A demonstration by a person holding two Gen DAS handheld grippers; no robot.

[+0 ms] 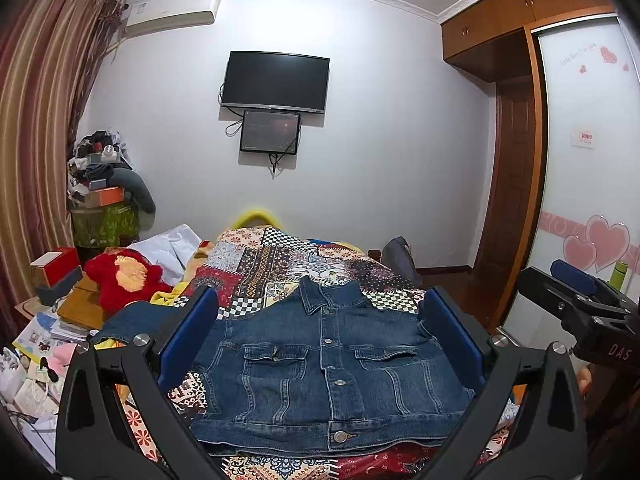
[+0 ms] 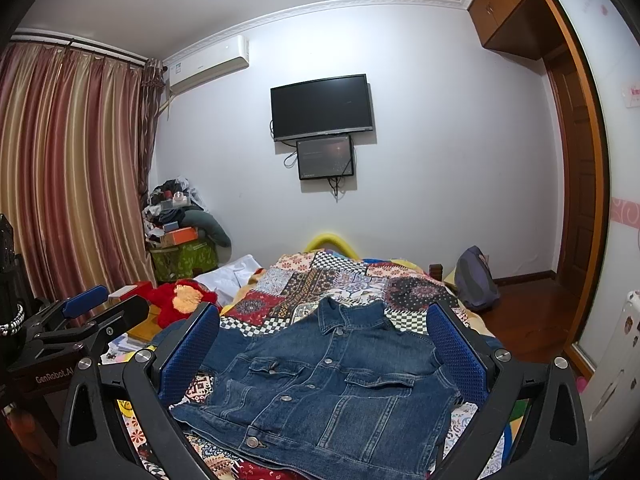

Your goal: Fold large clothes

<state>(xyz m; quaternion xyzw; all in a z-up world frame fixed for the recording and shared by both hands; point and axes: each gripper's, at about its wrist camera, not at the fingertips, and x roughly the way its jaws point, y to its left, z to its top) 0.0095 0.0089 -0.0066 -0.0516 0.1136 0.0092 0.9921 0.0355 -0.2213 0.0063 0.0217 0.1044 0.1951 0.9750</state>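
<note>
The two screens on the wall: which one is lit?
The smaller screen, hung below the large television, shows a faint reddish picture; the television is black.

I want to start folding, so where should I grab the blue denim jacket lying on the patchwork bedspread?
Probably take the blue denim jacket at its two shoulder edges, one gripper from each side. It lies flat, front up and buttoned, collar toward the wall, and a sleeve trails off to the left, so side pinches should fold it inward.
</note>
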